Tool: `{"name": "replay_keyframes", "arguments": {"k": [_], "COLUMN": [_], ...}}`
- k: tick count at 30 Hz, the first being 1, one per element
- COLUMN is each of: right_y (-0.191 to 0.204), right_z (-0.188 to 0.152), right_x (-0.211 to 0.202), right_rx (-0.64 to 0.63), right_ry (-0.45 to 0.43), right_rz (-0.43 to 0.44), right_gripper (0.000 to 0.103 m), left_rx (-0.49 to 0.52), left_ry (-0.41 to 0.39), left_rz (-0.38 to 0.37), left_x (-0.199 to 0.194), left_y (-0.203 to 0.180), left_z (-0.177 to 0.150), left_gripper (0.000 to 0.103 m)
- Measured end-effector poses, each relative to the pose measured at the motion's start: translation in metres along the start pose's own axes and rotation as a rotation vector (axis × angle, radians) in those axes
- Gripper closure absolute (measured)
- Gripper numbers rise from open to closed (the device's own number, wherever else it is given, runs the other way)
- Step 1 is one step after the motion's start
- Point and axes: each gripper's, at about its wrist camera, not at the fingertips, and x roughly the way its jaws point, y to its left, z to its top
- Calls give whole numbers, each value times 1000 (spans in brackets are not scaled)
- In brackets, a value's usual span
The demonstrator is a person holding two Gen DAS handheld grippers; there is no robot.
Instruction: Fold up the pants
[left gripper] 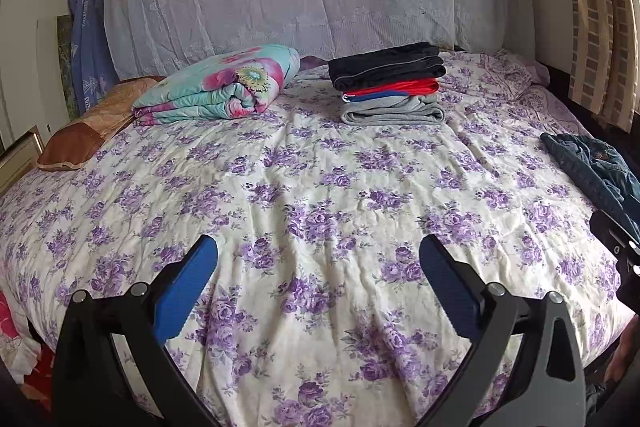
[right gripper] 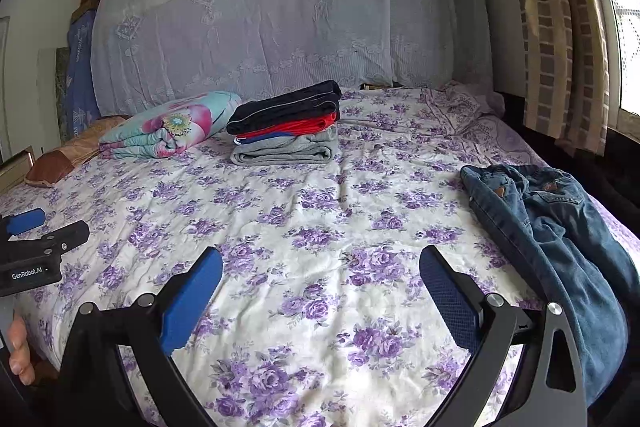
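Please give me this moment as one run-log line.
left gripper: open, empty | right gripper: open, empty | jeans: crumpled, unfolded, bed's right edge | folded stack: three garments, far side

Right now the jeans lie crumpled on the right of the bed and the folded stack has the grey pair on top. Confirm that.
Not quite. The jeans do lie crumpled on the right of the bed, but the folded stack has the dark pair on top; the grey pair is at the bottom. The right wrist view shows it.

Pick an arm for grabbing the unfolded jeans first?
Right. The jeans lie crumpled just beside the right gripper, jaws open. In the left wrist view they sit far off at the edge, beyond the left gripper, also open.
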Motion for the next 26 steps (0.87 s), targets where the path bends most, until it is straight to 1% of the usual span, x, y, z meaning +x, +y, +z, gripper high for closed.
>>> {"name": "replay_keyframes", "arguments": {"k": [5,9,12,16,20,26], "right_y": [3,6,7,7,6,7], "right_z": [0,-1,-1,-2,-2,-4], "right_x": [-1,-1,-1,-1,-2,1], "right_rx": [-13,-21,-26,-23,-25,-31], "right_ry": [-2,2,5,7,3,15], "right_rz": [2,8,10,10,3,3], "right_gripper": [4,4,4,4,4,4], "left_rx": [9,35,44,18,23,25], "left_ry": [12,30,29,53,67,53], "left_rz": [16,47,58,20,17,22], "left_x": [3,6,7,11,13,11], "left_y": [-1,-6,-8,-5,-6,-6], "left_z": [0,-1,-1,0,-1,-1], "left_gripper": [5,5,5,5,5,5]}}
